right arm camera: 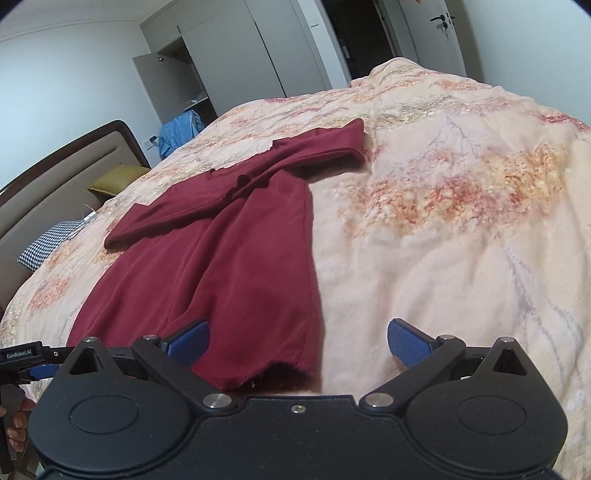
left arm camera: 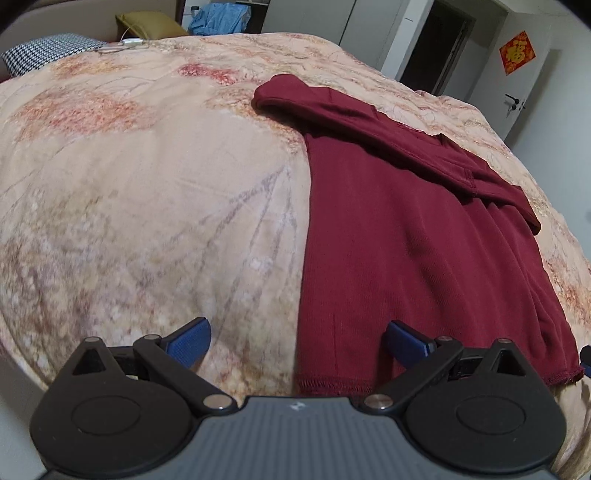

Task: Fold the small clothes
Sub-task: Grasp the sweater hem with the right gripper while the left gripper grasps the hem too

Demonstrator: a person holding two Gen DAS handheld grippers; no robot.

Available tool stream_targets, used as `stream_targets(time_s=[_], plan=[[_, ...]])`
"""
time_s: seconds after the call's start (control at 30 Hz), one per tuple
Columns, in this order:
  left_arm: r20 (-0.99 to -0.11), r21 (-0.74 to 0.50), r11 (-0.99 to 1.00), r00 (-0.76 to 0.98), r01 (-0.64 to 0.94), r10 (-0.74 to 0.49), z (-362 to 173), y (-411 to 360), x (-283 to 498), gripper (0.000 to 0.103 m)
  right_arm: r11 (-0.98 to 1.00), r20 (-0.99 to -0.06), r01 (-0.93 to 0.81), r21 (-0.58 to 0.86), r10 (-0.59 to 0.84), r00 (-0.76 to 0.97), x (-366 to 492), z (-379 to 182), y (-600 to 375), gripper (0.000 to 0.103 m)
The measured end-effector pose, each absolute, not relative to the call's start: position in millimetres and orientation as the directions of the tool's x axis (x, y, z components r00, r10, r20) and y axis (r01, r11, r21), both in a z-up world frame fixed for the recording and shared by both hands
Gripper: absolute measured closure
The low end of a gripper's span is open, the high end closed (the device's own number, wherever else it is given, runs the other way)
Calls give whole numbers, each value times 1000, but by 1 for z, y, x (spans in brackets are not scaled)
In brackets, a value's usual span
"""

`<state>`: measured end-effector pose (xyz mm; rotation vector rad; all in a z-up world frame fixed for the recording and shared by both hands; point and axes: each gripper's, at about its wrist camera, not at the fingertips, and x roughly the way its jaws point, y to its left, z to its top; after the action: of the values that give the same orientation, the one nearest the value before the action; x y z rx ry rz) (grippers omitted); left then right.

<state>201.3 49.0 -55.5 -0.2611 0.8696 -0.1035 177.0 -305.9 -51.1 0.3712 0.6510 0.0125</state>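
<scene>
A dark red long-sleeved garment (left arm camera: 413,236) lies flat on the floral bed cover (left arm camera: 147,206), its sleeves folded across the top and its hem toward me. My left gripper (left arm camera: 297,341) stands open over the hem's left corner, blue pads wide apart, one over the cover and one over the cloth. In the right wrist view the same garment (right arm camera: 221,266) spreads to the left. My right gripper (right arm camera: 297,341) is open above the hem's right corner with nothing pinched. The left gripper (right arm camera: 33,363) and a hand show at that view's lower left edge.
A houndstooth pillow (left arm camera: 48,50) and a mustard cushion (left arm camera: 151,24) sit at the head of the bed. A blue cloth pile (right arm camera: 181,129) lies near the wardrobe (right arm camera: 207,74). Beyond the bed's far side are a dark doorway (left arm camera: 432,48) and a door (left arm camera: 517,81).
</scene>
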Motion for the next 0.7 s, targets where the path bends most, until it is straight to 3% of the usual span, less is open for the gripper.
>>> stream_targets(time_s=[0.07,0.17,0.23,0.3,0.47,0.5,0.57,0.63,0.7], plan=[[-741,-293,955,640,-37,-202,-55,51,199,4,937,-589,101,335,124,798,176,-52,-302,10],[-729,-326,943,654,-71,-202,-53,56,196,18,940,-587,114,321,103,803,176,-53,-299,25],[-721,-349,934,658,-73,-218,-51,58,194,29,938,-588,125,324,96,803,176,-53,-297,44],[-724,-359,930,652,-78,-225,-51,60,194,38,931,-592,132,340,103,799,177,-55,-298,51],[-735,-383,919,635,-97,-239,-50,61,192,51,940,-611,119,319,107,784,179,-57,-294,52],[-736,-387,917,631,-97,-243,-50,60,192,58,944,-613,116,309,104,784,179,-57,-292,53],[-739,-386,918,626,-90,-249,-47,58,192,68,946,-612,108,304,108,783,180,-56,-291,64],[-739,-380,922,625,-77,-252,-44,56,192,83,947,-612,101,304,113,783,180,-55,-291,84],[-738,-376,924,626,-71,-252,-40,55,192,91,949,-608,88,302,121,784,180,-52,-291,88]])
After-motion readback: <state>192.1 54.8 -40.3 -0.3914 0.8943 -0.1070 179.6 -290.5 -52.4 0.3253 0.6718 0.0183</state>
